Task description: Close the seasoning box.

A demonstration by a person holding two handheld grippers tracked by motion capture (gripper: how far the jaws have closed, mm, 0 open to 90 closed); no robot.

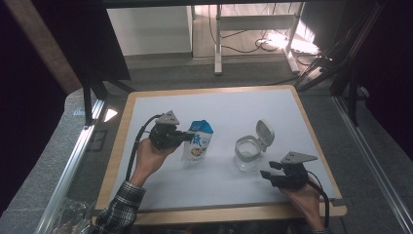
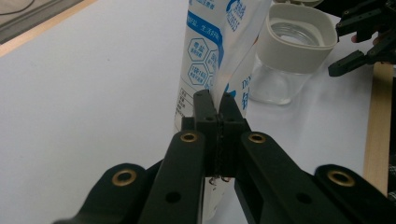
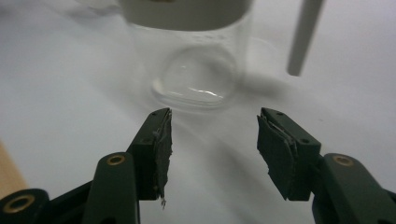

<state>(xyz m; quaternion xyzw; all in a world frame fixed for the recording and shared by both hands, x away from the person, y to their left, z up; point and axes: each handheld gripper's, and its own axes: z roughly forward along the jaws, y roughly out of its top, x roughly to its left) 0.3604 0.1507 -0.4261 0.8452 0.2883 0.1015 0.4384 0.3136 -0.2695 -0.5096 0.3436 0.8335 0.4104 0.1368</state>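
A white and blue printed pouch (image 1: pixel 197 141) stands on the white table top (image 1: pixel 229 112), left of centre. My left gripper (image 1: pixel 187 137) is shut on the pouch's side edge; in the left gripper view the pouch (image 2: pixel 212 60) rises from between the pressed jaws of that gripper (image 2: pixel 215 100). A clear glass jar (image 1: pixel 247 152) with a white collar and a flipped-up lid (image 1: pixel 265 133) stands to the right. My right gripper (image 1: pixel 269 170) is open, a little short of the jar on its near right. The jar (image 3: pixel 196 70) lies ahead of the right gripper (image 3: pixel 212 135), with nothing between the pads.
The white top has a wooden rim (image 1: pixel 117 146) all round. Beyond the far edge are a dark floor, a metal stand (image 1: pixel 219 44) and cables. A metal rail (image 1: pixel 68 165) runs along the left side. The person's plaid sleeve (image 1: pixel 117 209) enters at the lower left.
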